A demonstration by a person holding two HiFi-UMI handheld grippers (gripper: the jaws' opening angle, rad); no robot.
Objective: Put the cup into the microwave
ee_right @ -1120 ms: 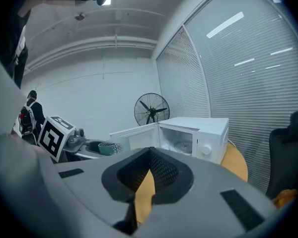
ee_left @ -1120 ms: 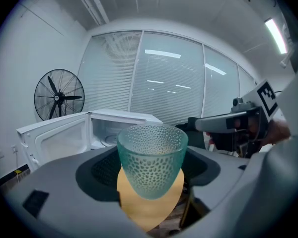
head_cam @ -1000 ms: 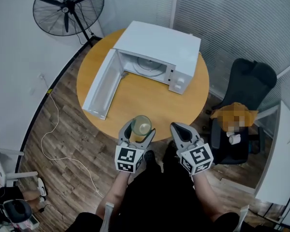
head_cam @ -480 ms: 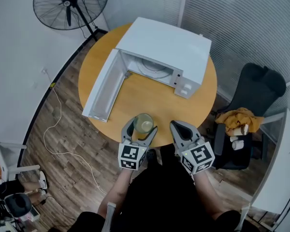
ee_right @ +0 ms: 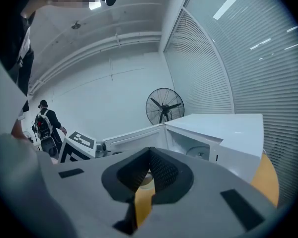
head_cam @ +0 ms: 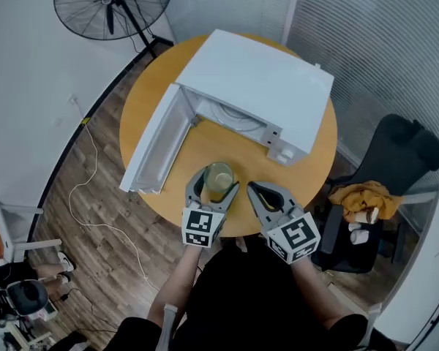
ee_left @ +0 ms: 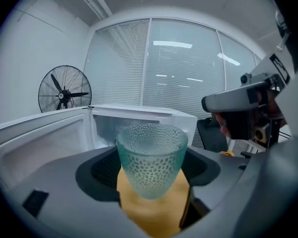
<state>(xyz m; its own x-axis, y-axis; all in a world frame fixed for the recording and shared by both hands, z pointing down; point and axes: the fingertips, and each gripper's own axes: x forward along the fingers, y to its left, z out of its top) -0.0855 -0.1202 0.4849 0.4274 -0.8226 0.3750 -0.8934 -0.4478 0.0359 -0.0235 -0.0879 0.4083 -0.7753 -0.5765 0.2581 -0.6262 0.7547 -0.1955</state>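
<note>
While the left tool grasps the cup between its two jaws, the right tool is clenched with nothing between its jaws. The cup is a dimpled, pale green glass, upright, over the near part of the bench and directly in front of the open microwave. Whether its base touches the wood cannot be told.

Edges and clearance:
- The bench is round; the microwave fills its far half, with the back corner close to the far rim.
- The door stands swung out to the left, its outer end near the left rim of the bench.
- Bare wood lies between the door, the cavity and the near rim — the cup sits in this pocket, near the front rim.
- The right tool is just beside the left one, over the near rim, apart from the cup.

Count:
- One cup, one microwave, two tools.
- One standing fan, beyond the bench at the far left.
- One black chair at the right, with an orange cloth lying on it.

Surface and room: the bench top is plain light wood; the floor is darker wood plank. White blinds cover the far right side, and a plain white wall runs along the left.
</note>
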